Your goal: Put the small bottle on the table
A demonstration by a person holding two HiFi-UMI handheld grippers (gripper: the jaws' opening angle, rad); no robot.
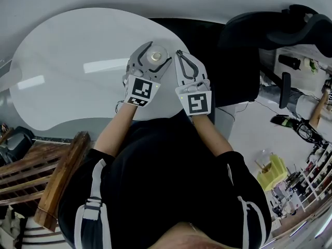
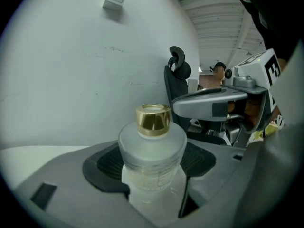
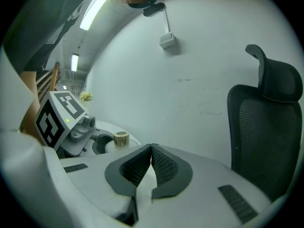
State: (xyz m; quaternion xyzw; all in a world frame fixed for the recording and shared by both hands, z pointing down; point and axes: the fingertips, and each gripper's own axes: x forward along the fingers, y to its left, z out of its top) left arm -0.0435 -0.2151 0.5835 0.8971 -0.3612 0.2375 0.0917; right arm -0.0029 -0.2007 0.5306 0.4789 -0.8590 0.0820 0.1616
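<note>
A white wall [image 3: 190,89] fills the background of both gripper views, with a small white box [image 3: 167,40] mounted high on it. Below it in the head view spreads the rounded white tabletop [image 1: 67,71], glossy and reflecting ceiling lights. At its right edge stands a black office chair [image 1: 244,51] with a mesh back and a curved headrest. The person's torso in a black top [image 1: 171,180] takes up the lower middle of the head view, both forearms reaching forward. A brown wooden chair [image 1: 57,180] sits at the lower left. The left gripper [image 1: 154,53] is held over the right part of the tabletop. Its marker cube [image 1: 141,91] faces up, and its jaws are clamped on the small bottle [image 2: 152,151]. The dark ribbed pads [image 2: 107,163] press on either side of the frosted body. The bottle stands upright between them. No view shows whether its base touches the tabletop. The right gripper [image 1: 180,53] is just beside the left one, near the table's edge. It carries nothing. Its jaws are closed together, with the padded tips meeting in the right gripper view. The bottle's gold cap [image 2: 153,119] is shiny and ring-shaped. It also shows small at the left of the right gripper view.
</note>
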